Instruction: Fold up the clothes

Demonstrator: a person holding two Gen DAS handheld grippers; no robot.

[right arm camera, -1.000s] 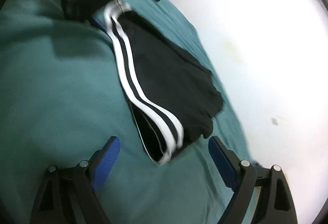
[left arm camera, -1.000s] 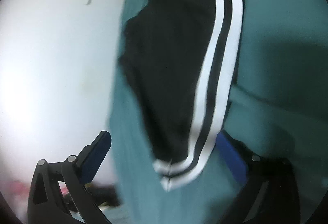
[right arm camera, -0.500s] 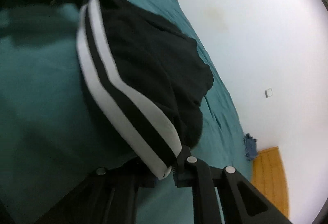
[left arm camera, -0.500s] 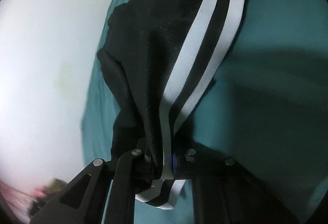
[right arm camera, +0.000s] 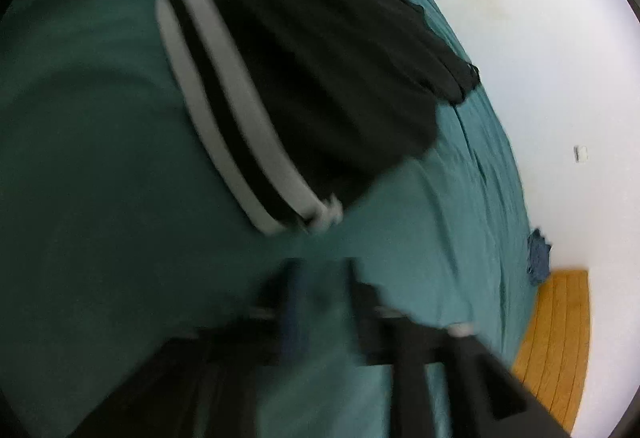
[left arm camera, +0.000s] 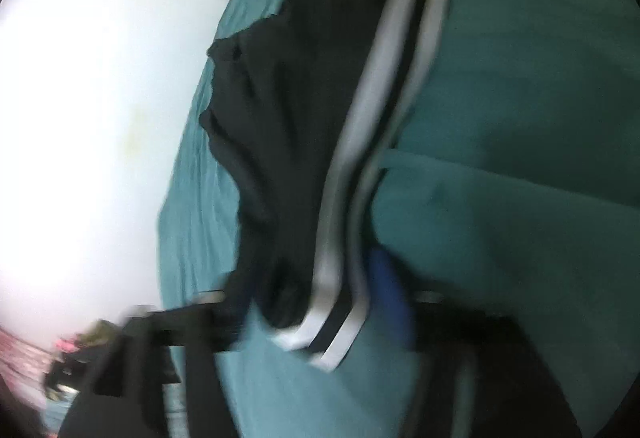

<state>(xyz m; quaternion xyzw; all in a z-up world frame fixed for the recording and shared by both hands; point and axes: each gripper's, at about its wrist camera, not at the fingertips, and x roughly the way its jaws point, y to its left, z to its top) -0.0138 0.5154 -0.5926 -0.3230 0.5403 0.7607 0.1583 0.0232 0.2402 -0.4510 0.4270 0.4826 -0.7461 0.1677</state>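
Note:
A black garment with two white side stripes lies stretched out on the teal bed sheet. Its striped end sits between the fingers of my left gripper, whose jaws are opening; the blue pad stands just beside the stripes and does not press on them. In the right wrist view the garment's other striped end rests on the sheet just ahead of my right gripper. Its jaws are opening too, with only sheet between them. Both views are blurred.
A white wall runs along the bed's far side. A small blue cloth lies at the bed's corner beside a strip of wooden floor. Dark and pink clutter sits beyond the sheet's edge.
A second ago both grippers stood open over the garment; half a second ago each was shut on a striped end. Now both have let go and pulled back, and the garment lies on the sheet.

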